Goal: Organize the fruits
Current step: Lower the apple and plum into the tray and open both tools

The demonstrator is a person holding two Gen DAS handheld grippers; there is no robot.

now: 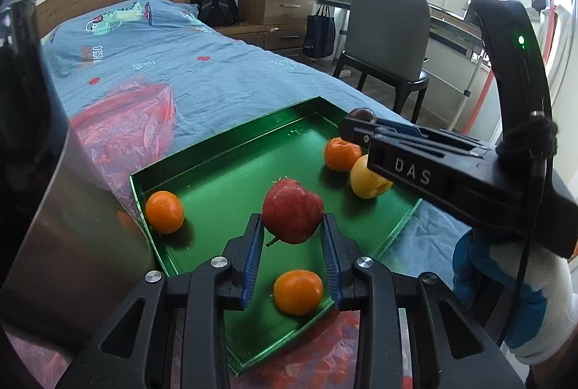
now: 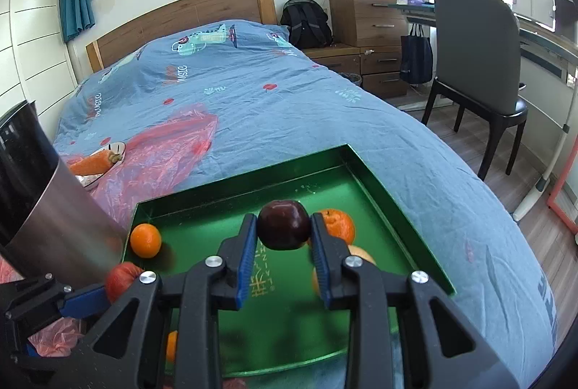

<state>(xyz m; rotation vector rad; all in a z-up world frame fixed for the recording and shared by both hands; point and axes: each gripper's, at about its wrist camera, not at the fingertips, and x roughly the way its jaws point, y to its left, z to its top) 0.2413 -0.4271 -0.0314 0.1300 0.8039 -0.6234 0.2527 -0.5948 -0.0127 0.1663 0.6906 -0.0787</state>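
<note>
Both claws carry fruit over a green tray (image 1: 224, 143) that lies on the bed (image 1: 202, 71), near its foot end. The left claw (image 1: 292, 237) is clenched on a red apple (image 1: 292, 210), pinched at its sides between the blue pads so it hangs above the tray floor. The right claw (image 2: 283, 244) is clenched on a dark plum (image 2: 284, 224), gripped the same way at its widest part. Each fruit sits right at the tips of the pads, which keeps it clear of the claw body and should let it drop straight down when released.

The tray has a low rim all round, which likely stops round fruit rolling off onto the soft blanket. Inside it lie an orange (image 1: 164, 212) tucked into the left corner, a second orange (image 1: 298, 291) near the front edge under the left claw, a third orange (image 1: 339, 154) towards the right side, and a yellow fruit (image 1: 366, 181) just beside that one, partly hidden by the right claw. The middle of the tray is bare, so there seems to be room for both carried fruits.

A red plastic bag (image 2: 173, 150) is spread on the bed beside the tray, with a carrot (image 2: 92, 163) lying on a small dish at its far edge. A tall metal cylinder (image 2: 54, 219) stands against the tray's left side.

Judging by this, the sorting is partly done, with the apple and plum about to join the rest.
</note>
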